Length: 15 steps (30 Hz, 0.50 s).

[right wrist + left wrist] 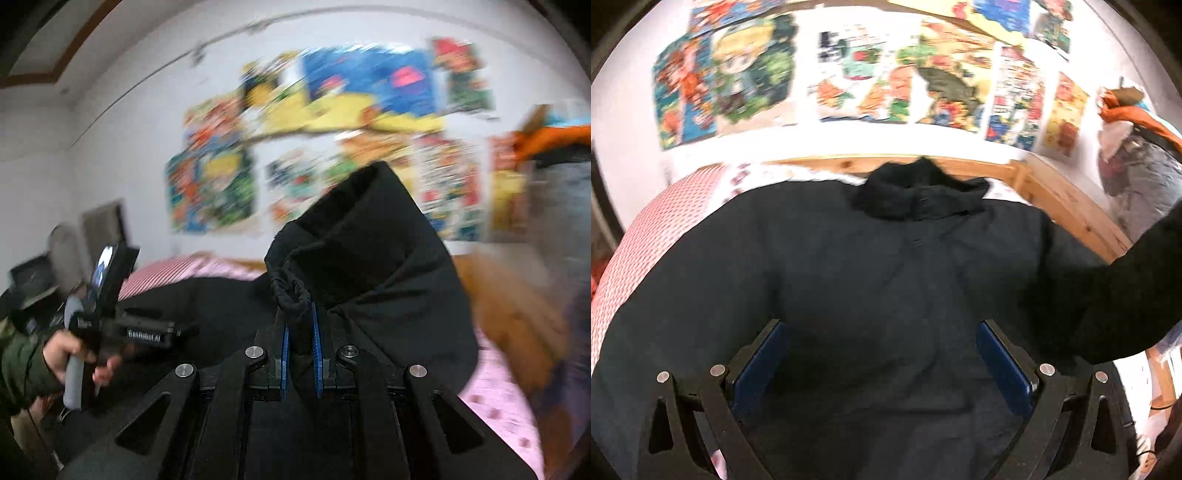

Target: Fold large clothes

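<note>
Left wrist view: a dark jacket point(871, 266) lies spread flat on a bed point(665, 221) with a pink-and-white patterned cover, hood point(919, 192) toward the wooden headboard point(1067, 206) and the poster-covered wall point(849, 81). The left gripper point(882, 354) hangs over the jacket's lower front, jaws spread wide, blue pads point(761, 362) well apart, nothing between them. A sleeve point(1115, 295) of the jacket rises off the bed at the right edge. A pile of clothes point(1134, 147) sits at far right, blurred. Right wrist view: the right gripper point(300, 343) is pressed together on that sleeve point(369, 266), pinching the dark fabric near its cuff point(290, 291) between blue pads point(284, 350); the sleeve stands lifted above the bed point(498, 406). At left a hand point(70, 354) in a green sleeve point(18, 369) holds the left gripper point(147, 332) by its grey handle, over the jacket body point(207, 306). Posters point(332, 147) behind are motion-blurred.
</note>
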### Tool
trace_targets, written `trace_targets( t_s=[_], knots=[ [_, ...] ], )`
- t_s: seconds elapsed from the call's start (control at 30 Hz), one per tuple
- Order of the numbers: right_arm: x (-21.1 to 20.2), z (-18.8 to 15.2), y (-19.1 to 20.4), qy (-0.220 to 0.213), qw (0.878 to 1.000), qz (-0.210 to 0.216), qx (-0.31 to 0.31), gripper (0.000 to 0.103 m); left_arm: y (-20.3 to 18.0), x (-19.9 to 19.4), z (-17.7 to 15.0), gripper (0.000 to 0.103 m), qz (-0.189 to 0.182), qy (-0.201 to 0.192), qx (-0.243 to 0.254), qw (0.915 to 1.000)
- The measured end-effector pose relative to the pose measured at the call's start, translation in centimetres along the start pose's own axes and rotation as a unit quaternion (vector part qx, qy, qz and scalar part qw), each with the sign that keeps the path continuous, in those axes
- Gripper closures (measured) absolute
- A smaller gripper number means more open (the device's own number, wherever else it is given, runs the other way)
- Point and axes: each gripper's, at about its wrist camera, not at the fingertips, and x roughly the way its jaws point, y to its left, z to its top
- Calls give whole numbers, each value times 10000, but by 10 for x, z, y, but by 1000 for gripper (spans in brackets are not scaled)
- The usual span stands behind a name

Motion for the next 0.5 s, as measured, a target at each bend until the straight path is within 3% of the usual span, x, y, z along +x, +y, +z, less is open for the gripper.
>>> trace_targets(
  t_s=[0.1,0.17,0.2,0.23,0.37,0.43,0.5],
  knots=[
    [34,-10,25,523,9973,507,-106,88,28,11,-9,1,-187,108,-292,9993],
    [54,-24,33,1010,9911,868,-41,70,43,18,-14,1,-410,109,-481,9979],
    [62,-31,36,1219,9874,1012,-24,50,46,21,-16,1,-546,97,-555,9969],
    [68,-39,37,1366,9845,1101,-31,37,50,25,-16,1,-745,96,-633,9952],
    [73,-67,36,1787,9774,1119,-180,34,60,46,-18,1,-1703,294,-998,9799],
    [67,-82,27,2058,9703,1270,-14,32,57,54,-18,1,-1982,404,-1059,9736],
    [60,-91,25,2232,9644,1410,107,32,49,62,-14,1,-2078,448,-935,9727]
  ],
)
